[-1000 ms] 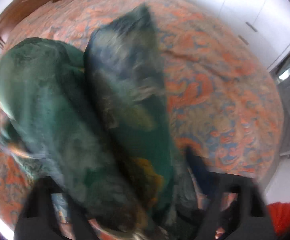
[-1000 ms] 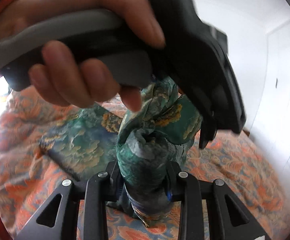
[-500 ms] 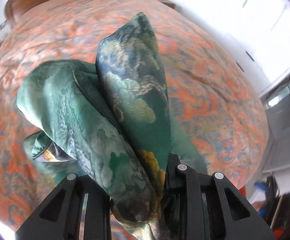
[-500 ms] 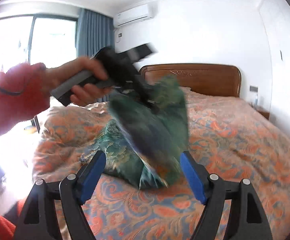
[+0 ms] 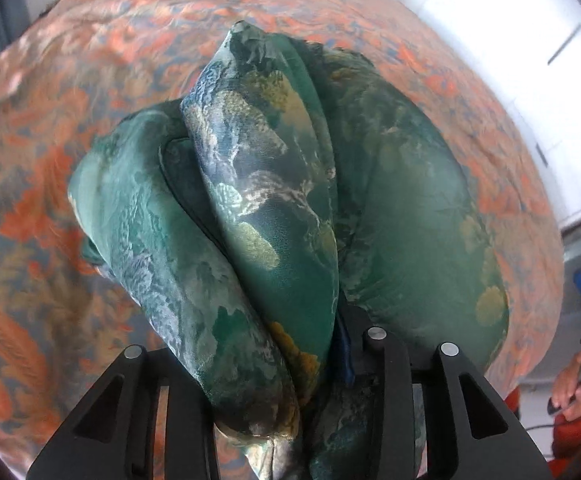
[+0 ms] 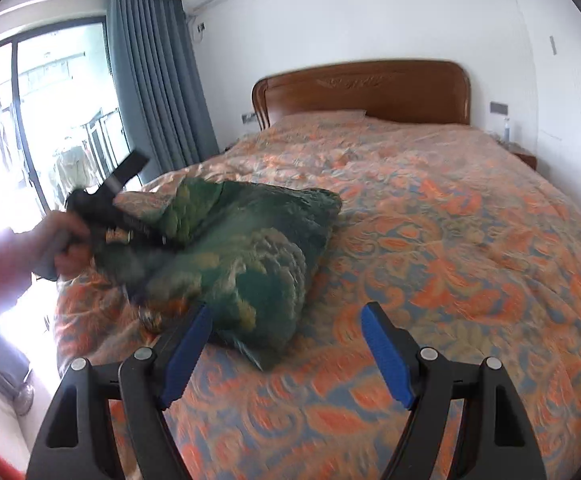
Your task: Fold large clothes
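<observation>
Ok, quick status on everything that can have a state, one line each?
Green garment: bunched, lying on the bedspread.
Left tongs: opening, a garment fold still bunched between them.
Right tongs: open, nothing between them.
Curtain: drawn aside, window uncovered.

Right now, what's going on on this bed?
A person is folding a green patterned garment on the orange floral bedspread, a handheld gripper in each hand. The left gripper has a bunched fold of it between its jaws, which are opening. The right gripper hangs open and empty beside the bundle.
</observation>
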